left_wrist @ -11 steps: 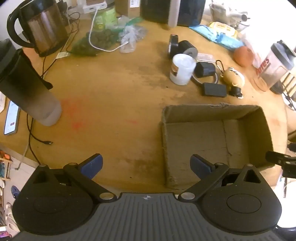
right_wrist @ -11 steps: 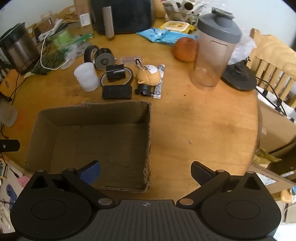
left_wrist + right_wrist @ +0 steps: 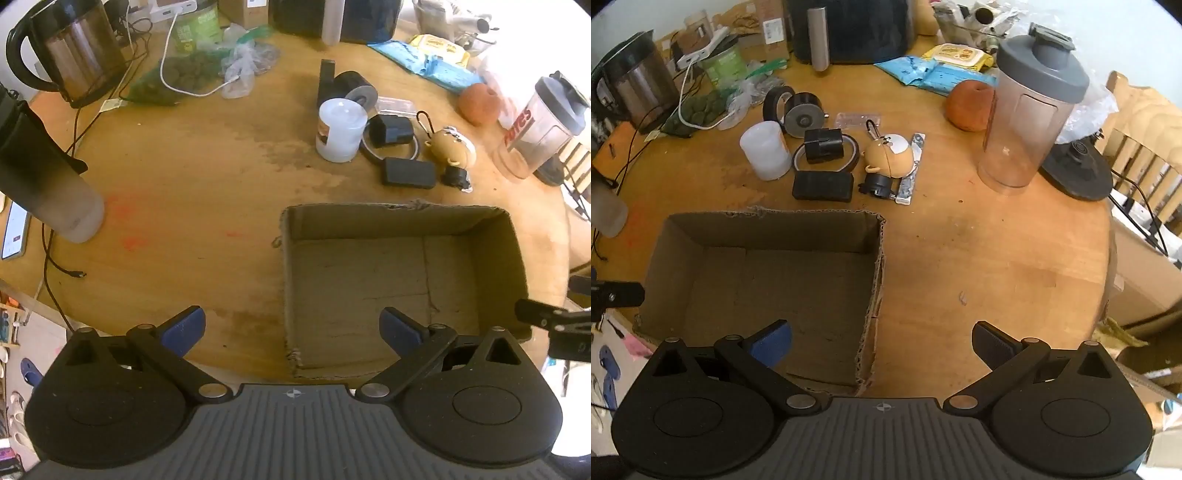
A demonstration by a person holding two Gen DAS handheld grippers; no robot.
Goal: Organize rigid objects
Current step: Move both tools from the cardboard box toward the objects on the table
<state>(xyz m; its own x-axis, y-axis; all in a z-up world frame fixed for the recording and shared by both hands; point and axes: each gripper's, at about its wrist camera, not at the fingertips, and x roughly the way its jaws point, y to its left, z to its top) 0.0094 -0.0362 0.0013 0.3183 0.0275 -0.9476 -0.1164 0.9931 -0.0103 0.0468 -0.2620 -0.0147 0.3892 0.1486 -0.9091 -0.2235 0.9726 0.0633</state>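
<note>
The round brown wooden table is the biggest thing; on it sits an empty brown cardboard box, open on top; just behind the box lies a bunch of small hard things; the white plastic jar looks light and smooth, so hold its round sides; the flat black case looks stiff, so pinch its long edges; the left gripper and right gripper are both wide open and hold nothing.

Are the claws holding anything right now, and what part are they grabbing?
Nothing is held. The left claw and the right claw are both wide open with only air between their fingers. The cardboard box has nothing in it yet.
</note>
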